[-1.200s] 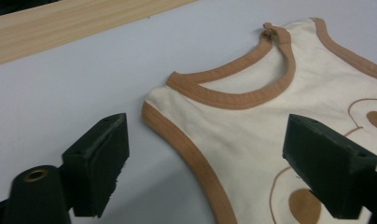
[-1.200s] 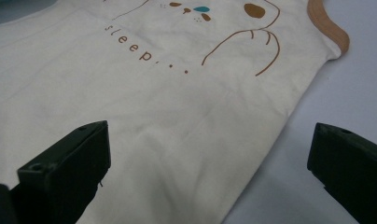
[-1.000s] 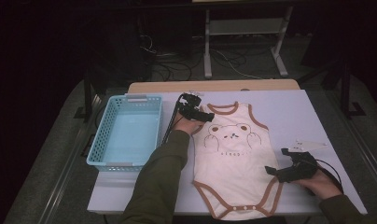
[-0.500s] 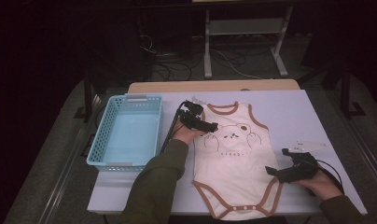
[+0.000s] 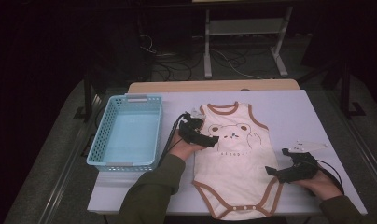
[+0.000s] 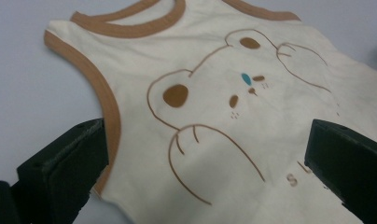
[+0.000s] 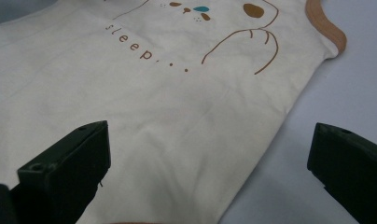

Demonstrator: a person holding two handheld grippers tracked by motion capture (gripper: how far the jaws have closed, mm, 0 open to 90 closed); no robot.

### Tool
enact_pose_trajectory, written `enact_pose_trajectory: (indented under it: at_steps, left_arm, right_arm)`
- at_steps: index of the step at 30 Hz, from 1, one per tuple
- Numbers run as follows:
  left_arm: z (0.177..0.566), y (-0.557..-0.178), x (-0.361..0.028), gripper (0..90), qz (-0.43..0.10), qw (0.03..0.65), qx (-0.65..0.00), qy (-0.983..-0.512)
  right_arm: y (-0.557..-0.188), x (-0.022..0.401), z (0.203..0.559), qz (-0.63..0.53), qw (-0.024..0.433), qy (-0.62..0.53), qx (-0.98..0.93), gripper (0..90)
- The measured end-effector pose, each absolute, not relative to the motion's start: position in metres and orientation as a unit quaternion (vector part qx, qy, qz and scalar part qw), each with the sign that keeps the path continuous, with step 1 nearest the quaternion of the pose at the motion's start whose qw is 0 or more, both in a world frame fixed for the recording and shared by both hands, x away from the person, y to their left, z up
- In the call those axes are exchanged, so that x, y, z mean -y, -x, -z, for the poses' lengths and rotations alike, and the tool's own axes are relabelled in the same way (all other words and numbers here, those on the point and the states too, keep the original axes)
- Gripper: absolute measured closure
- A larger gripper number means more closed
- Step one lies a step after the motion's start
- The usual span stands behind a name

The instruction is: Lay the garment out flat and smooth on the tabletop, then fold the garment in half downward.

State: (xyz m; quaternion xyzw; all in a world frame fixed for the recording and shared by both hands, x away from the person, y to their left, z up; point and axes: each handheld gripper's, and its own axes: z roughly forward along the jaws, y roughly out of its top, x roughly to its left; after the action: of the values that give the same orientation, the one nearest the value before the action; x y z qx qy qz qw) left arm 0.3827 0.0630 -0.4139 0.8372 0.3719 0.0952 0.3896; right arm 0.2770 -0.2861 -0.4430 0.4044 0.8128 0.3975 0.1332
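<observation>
One cream cotton baby bodysuit with brown trim (image 5: 233, 163) lies centre frame; one light-blue plastic basket (image 5: 126, 133) left; two grippers, left gripper (image 5: 213, 139) and right gripper (image 5: 269, 171) (both gaping wide, holding nothing).

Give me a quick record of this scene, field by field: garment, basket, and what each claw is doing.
garment: cream baby bodysuit with brown trim and a bear print, spread flat on the table
basket: light blue basket, empty, left of the bodysuit
left claw: open, over the bodysuit's left armhole edge
right claw: open, at the bodysuit's lower right edge
held: nothing
</observation>
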Motion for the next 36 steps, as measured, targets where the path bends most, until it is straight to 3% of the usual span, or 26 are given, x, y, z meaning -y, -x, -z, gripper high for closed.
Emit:
enact_pose_trajectory:
  at_steps: [36]
  left_arm:
    - [0.430, -0.299, -0.092, 0.0, -0.075, 0.407, -0.337, -0.846]
  right_arm:
    - [-0.282, 0.289, 0.442, -0.400, 0.138, -0.411, -0.807, 0.0]
